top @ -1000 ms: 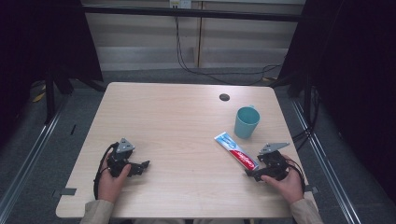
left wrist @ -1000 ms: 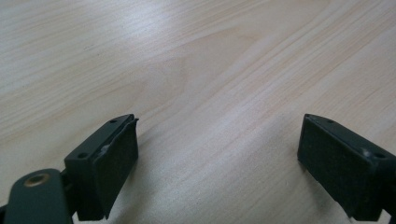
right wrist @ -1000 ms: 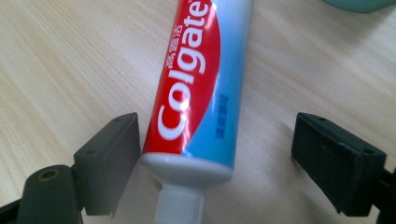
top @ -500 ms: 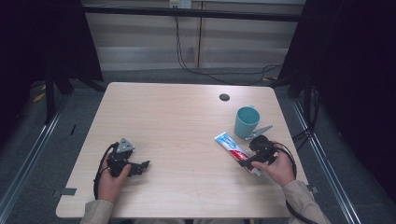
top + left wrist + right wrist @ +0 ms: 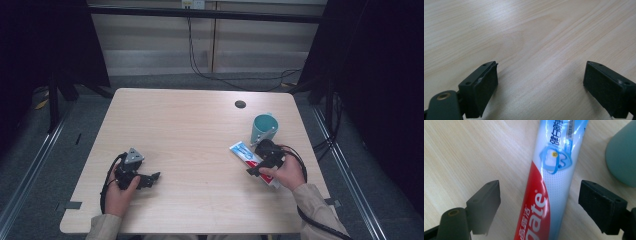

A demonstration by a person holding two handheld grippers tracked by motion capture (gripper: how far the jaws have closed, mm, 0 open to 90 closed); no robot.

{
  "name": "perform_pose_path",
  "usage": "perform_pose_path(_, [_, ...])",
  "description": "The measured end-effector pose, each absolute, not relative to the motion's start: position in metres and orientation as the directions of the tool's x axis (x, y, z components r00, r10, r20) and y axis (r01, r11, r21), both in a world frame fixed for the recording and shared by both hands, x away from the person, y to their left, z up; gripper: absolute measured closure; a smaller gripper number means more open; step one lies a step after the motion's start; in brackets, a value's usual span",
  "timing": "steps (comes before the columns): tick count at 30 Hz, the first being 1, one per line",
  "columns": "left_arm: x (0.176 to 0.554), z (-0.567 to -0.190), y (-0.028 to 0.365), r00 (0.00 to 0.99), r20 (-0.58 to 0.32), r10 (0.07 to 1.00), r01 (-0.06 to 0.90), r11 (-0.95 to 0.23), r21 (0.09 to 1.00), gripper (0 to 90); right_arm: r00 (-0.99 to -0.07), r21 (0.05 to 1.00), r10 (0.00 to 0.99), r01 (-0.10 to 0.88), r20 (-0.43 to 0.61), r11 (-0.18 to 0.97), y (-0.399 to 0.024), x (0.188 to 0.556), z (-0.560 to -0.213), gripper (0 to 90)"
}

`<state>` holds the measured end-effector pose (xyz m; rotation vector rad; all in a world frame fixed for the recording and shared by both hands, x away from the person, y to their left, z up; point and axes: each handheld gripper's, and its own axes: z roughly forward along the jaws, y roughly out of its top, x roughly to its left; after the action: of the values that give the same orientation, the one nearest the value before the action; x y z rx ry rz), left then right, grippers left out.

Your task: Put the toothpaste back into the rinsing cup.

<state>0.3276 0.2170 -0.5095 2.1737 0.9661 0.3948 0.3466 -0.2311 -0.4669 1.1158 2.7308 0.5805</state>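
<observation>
A red, white and blue toothpaste tube point(image 5: 246, 153) point(image 5: 549, 182) lies flat on the wooden table point(image 5: 190, 135), just left of a teal cup point(image 5: 263, 127) point(image 5: 622, 155). My right gripper point(image 5: 256, 167) point(image 5: 539, 202) hovers over the tube with its jaws wide open, one on each side of the tube and neither touching it. My left gripper point(image 5: 150, 178) point(image 5: 540, 85) rests low over bare wood at the front left, open, with nothing between its jaws.
A small dark round hole point(image 5: 240, 104) sits in the tabletop behind the cup. Cables trail from both grippers toward the front edge. Wide bare wood stretches between the two hands.
My right gripper has moved forward and left from the table's right front edge and now straddles the toothpaste tube. The left gripper has stayed in place.
</observation>
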Motion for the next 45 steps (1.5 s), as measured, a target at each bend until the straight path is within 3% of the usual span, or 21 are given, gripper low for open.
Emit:
perform_pose_path(29, [0.328, -0.51, 0.217, 0.674, -0.01, 0.739, 0.521, -0.465, 0.716, 12.1, -0.7, 0.265, 0.715, 0.688, -0.004, 0.675, -0.212, 0.366, -0.477, 27.8])
perform_pose_path(39, [0.328, -0.51, 0.217, 0.674, -0.01, 0.739, 0.521, -0.465, 0.716, 12.0, -0.697, 0.257, 0.717, 0.697, 0.025, 0.669, -0.209, 0.363, -0.473, 52.0])
perform_pose_path(43, [0.328, -0.51, 0.217, 0.674, -0.011, 0.739, 0.521, -0.464, 0.716, 12.0, -0.707, 0.237, 0.707, 0.69, 0.017, 0.684, -0.207, 0.363, -0.468, 68.4])
perform_pose_path(45, [0.328, -0.51, 0.217, 0.674, -0.011, 0.739, 0.521, -0.465, 0.716, 12.0, -0.703, 0.235, 0.711, 0.694, 0.016, 0.681, -0.207, 0.363, -0.465, 72.5])
